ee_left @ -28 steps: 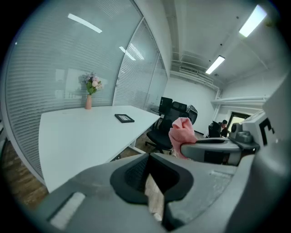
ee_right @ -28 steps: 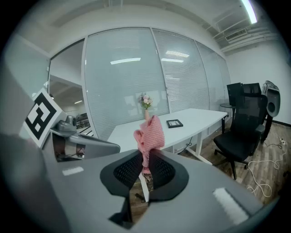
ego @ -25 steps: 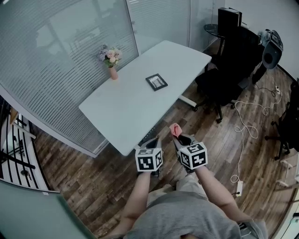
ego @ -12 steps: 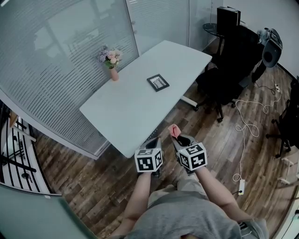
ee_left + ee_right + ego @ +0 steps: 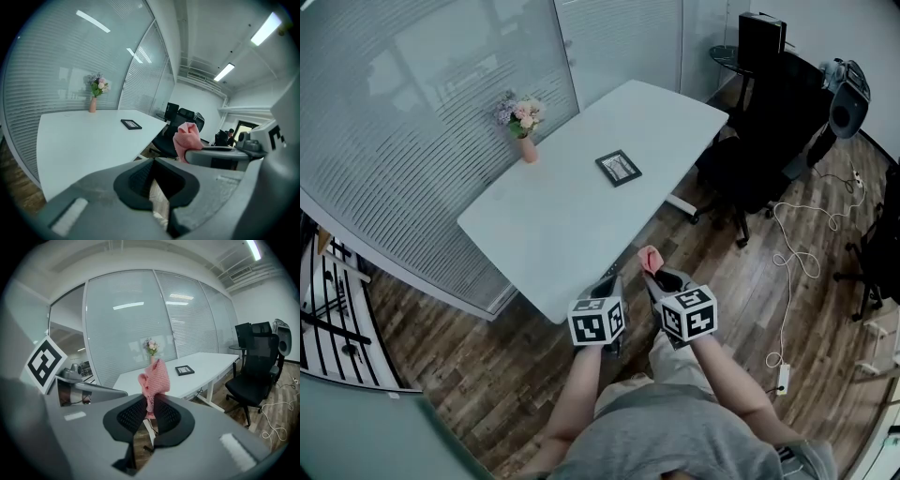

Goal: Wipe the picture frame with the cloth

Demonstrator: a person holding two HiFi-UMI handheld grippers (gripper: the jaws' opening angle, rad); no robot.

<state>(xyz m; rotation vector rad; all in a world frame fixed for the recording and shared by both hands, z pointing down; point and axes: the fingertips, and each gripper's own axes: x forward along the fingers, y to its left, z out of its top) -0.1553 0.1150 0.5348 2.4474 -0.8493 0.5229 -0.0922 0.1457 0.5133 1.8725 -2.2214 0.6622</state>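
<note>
1. Pinching a low fold of the pink cloth [image 5: 153, 378], the right gripper [image 5: 151, 404] has its jaws closed on it. Most of the bunch stands free above the tips.
2. Just beside it on the left, the left gripper [image 5: 155, 164] has its jaws drawn together on nothing.
3. Both hang over the wood floor [image 5: 487, 375], just short of the table's [image 5: 553, 225] near corner. Wiping looks not yet begun.
4. On the table's far half the frame [image 5: 619, 167] lies flat, well apart from both grippers, with nothing on it or touching it.
5. Farther off, a vase [image 5: 523, 127] of flowers stands near the glass wall, apart from the frame. A black chair [image 5: 750, 159] sits past the table's right edge.
6. Risks, as I judge them:
   - The hold on the cloth is small, so drag across the frame could pull it out of the jaws.
   - The frame lies loose. A one-sided wipe may push it along the table, or toward the edge, unless the left gripper steadies it.
   - Hard jaw tips could scrape the frame's face if the cloth bunch folds aside.
   - A long reach might bring an arm close to the vase.
7. Count: two grippers, one cloth, one frame, one table, one vase, and one chair clearly made out by the table.
</note>
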